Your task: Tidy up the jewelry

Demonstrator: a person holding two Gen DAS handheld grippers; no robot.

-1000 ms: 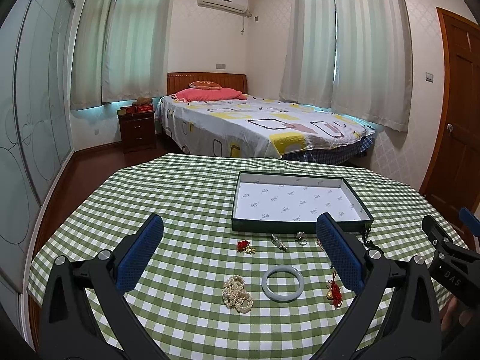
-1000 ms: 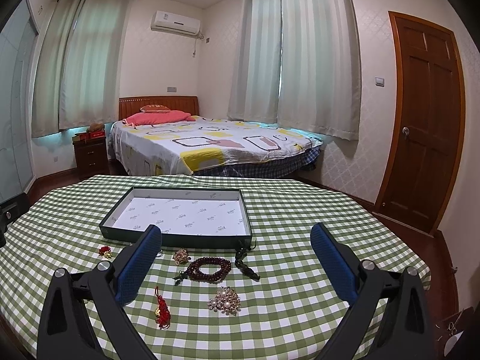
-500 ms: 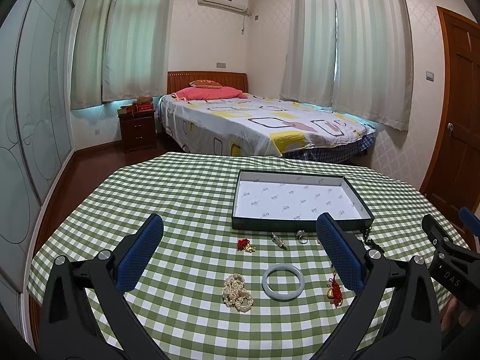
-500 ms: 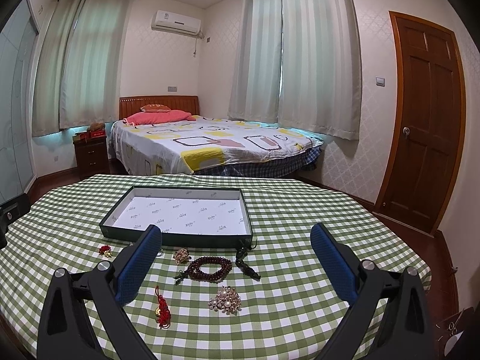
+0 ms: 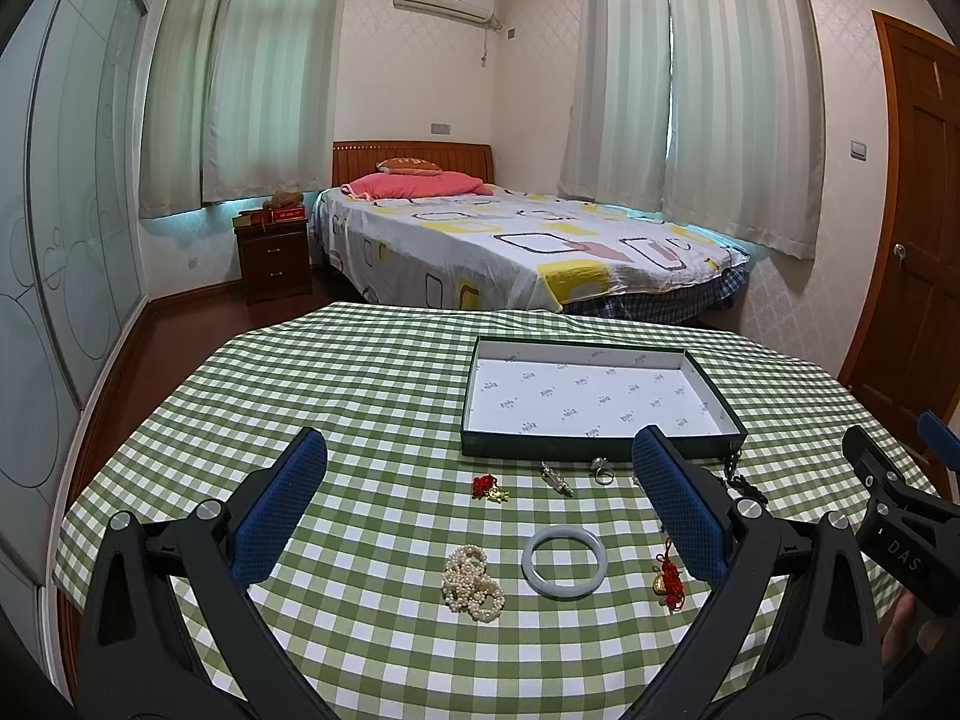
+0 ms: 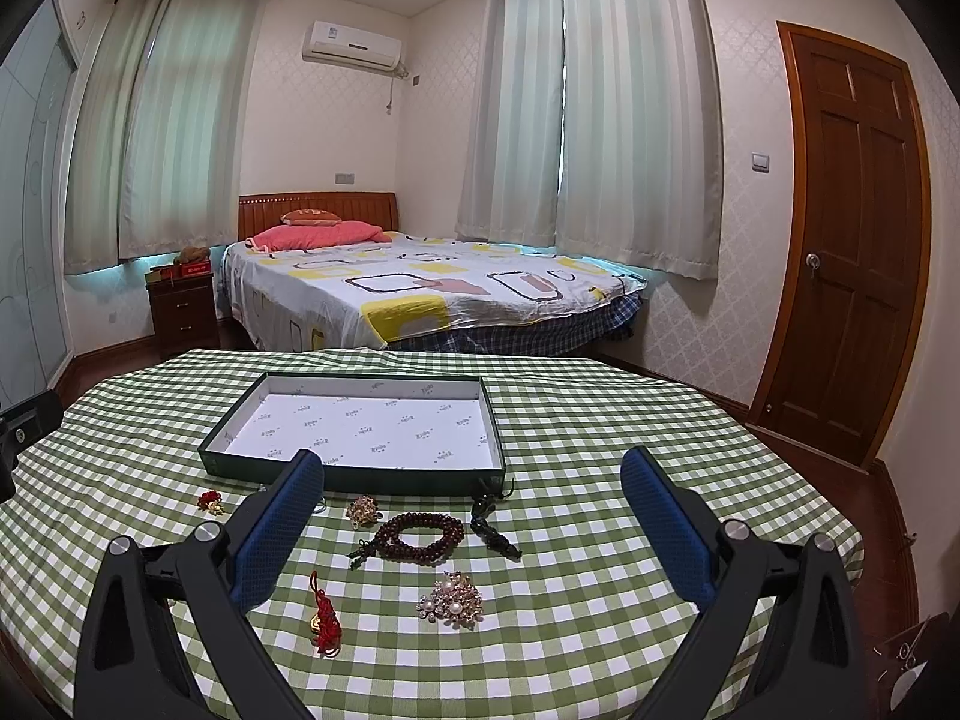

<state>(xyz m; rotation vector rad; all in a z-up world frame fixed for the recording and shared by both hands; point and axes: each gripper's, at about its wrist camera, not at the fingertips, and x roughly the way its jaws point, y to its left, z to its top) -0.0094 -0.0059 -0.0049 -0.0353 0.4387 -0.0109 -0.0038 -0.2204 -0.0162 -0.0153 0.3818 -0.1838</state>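
Note:
A dark green shallow box (image 5: 600, 450) (image 6: 354, 474) with white lining stands empty on the green checked tablecloth. In front of it lie a pearl strand (image 5: 472, 583), a pale jade bangle (image 5: 563, 553), a red knot charm (image 5: 667, 582) (image 6: 324, 624), a small red-gold charm (image 5: 489, 487) (image 6: 210, 501), a silver pin (image 5: 556, 478) and a ring (image 5: 602, 471). The right wrist view adds a dark bead bracelet (image 6: 419, 533), a pearl brooch (image 6: 451, 601), a gold piece (image 6: 363, 510) and a dark pendant (image 6: 493, 531). My left gripper (image 5: 474, 498) and right gripper (image 6: 471, 519) hover open above the cloth, holding nothing.
The round table (image 5: 360, 372) drops off at its cloth edge on all sides. Behind it stand a bed (image 5: 516, 246), a nightstand (image 5: 273, 258) and a wooden door (image 6: 840, 252). The other gripper's body (image 5: 894, 522) sits at the far right of the left wrist view.

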